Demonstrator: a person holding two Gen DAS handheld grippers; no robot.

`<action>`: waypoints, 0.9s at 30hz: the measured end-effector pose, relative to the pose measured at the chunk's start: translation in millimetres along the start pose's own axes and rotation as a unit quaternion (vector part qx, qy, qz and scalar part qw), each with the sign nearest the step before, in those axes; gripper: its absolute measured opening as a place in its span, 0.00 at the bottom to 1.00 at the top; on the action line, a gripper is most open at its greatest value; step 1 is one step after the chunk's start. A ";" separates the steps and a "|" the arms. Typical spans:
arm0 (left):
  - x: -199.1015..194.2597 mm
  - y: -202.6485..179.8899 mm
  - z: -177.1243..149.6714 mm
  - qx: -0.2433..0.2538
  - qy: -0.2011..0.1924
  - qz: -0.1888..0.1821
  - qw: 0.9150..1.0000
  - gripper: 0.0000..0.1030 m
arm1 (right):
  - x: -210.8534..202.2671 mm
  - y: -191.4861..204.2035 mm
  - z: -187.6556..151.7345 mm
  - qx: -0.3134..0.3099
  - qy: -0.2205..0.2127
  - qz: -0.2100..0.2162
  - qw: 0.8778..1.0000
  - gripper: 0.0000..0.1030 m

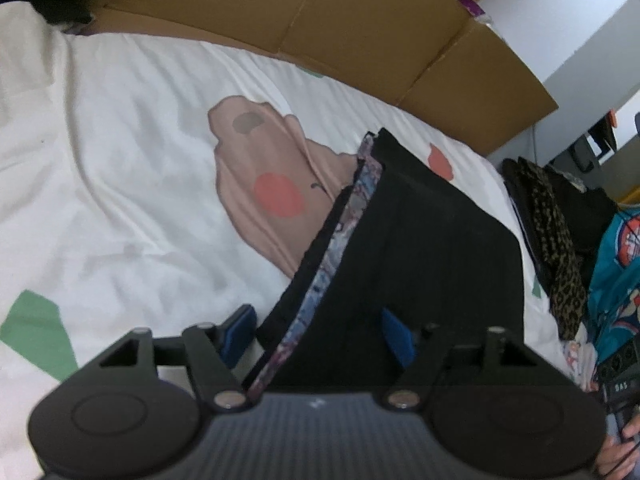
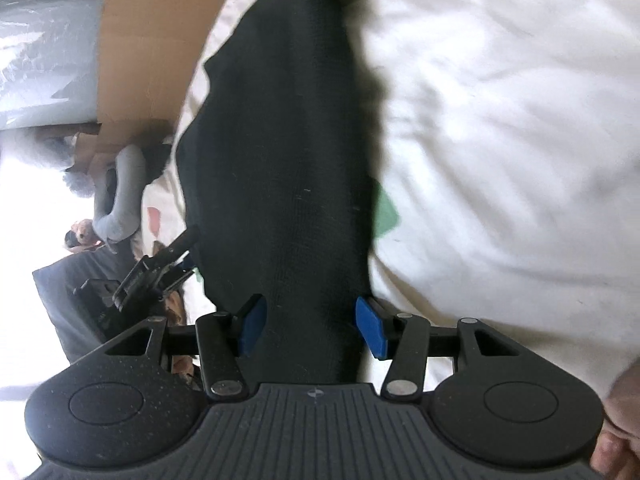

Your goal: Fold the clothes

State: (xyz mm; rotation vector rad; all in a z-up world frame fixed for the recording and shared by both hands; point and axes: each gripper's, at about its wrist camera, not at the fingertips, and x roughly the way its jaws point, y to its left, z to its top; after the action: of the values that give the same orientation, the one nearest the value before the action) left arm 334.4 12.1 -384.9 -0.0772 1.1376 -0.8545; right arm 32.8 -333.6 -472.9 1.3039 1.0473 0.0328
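Black garment point(image 1: 432, 248) between wide jaws, bedsheet point(image 1: 120, 168) beneath; cardboard point(image 1: 360, 28) behind

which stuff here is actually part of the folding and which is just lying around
In the job:
- black garment, with a patterned inner edge
- left gripper, its fingers either side of the garment
- right gripper, its fingers either side of the garment
- white bedsheet under it

Lying about:
- cardboard along the bed's far edge
- leopard-print cloth
- teal printed fabric
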 end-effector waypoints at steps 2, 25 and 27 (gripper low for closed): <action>1.2 1.9 -0.5 -0.009 -0.001 -0.003 1.000 0.63 | 2.8 -1.5 -0.5 0.004 0.002 0.001 1.000 0.55; -10.6 -4.6 -13.2 -0.050 0.010 -0.018 0.999 0.29 | -15.3 23.2 20.0 -0.060 0.026 -0.033 0.997 0.05; -11.9 -8.3 -17.2 -0.054 0.012 -0.015 0.998 0.28 | -19.9 26.6 24.3 -0.073 0.028 -0.046 0.996 0.05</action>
State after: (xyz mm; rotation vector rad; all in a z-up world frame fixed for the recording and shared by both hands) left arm 314.0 19.9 -379.7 -0.1737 1.2082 -0.8230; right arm 50.8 -354.4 -442.4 1.1280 1.1311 0.0762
